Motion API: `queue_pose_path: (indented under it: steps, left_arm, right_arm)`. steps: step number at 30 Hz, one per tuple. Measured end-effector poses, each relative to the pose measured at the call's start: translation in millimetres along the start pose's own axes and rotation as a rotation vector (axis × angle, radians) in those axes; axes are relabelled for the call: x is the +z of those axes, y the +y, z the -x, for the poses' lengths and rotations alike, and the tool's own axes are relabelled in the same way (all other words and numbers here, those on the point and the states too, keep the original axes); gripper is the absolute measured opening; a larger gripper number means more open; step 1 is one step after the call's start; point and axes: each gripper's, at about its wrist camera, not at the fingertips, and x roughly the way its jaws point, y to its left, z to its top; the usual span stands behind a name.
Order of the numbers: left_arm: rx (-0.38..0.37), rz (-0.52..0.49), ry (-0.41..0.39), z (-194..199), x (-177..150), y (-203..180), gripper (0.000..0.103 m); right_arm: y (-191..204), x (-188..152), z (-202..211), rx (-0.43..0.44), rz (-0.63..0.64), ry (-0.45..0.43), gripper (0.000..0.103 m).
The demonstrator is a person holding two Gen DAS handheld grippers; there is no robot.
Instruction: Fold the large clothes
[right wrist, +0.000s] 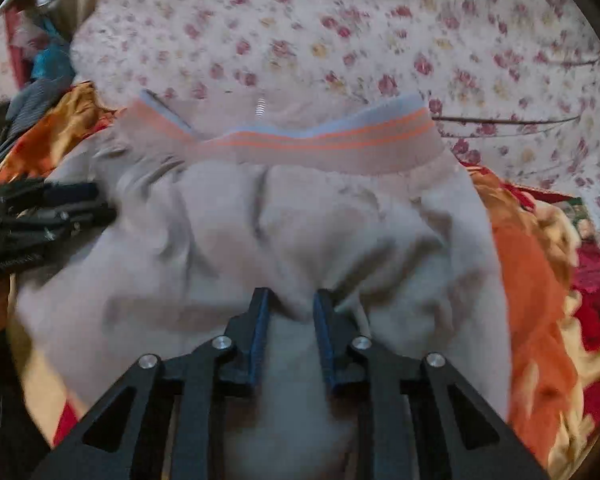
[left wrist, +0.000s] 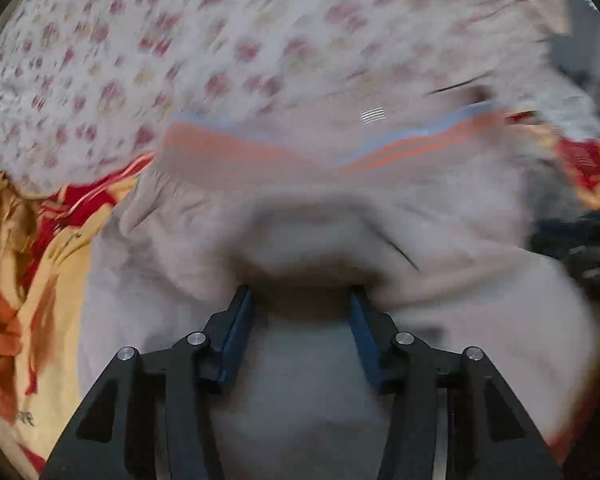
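A large pale grey garment (left wrist: pixel 440 300) with an orange-and-blue striped waistband (left wrist: pixel 420 140) lies on a floral bed sheet. It also fills the right wrist view (right wrist: pixel 220 220), waistband (right wrist: pixel 340 136) at the far side. My left gripper (left wrist: pixel 300 300) has its jaws wide apart with a raised fold of the grey cloth between them. My right gripper (right wrist: pixel 292 300) has its jaws narrower, closed on a bunched fold of the same cloth. The left gripper's black body (right wrist: pixel 40 216) shows at the left of the right wrist view. The left view is motion-blurred.
The floral sheet (right wrist: pixel 340 20) covers the far side. A red, orange and yellow patterned cloth (right wrist: pixel 540 280) lies under the garment and shows at both sides (left wrist: pixel 28 280). A heap of other clothes (right wrist: pixel 40 60) lies at the far left.
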Motion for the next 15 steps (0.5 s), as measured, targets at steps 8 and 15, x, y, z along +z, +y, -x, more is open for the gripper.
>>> queue_pose_path:
  steps: [8,15]
  left_arm:
    - [0.039,0.296,-0.025,-47.2,25.0,87.2,0.042]
    - [0.152,0.294,-0.069,-63.0,40.7,93.9,0.042]
  right_arm:
    - [-63.4,59.5,-66.4,-0.034,-0.188,0.04,0.022]
    - [-115.4,80.1,-90.3,0.006,-0.382,-0.004,0.01]
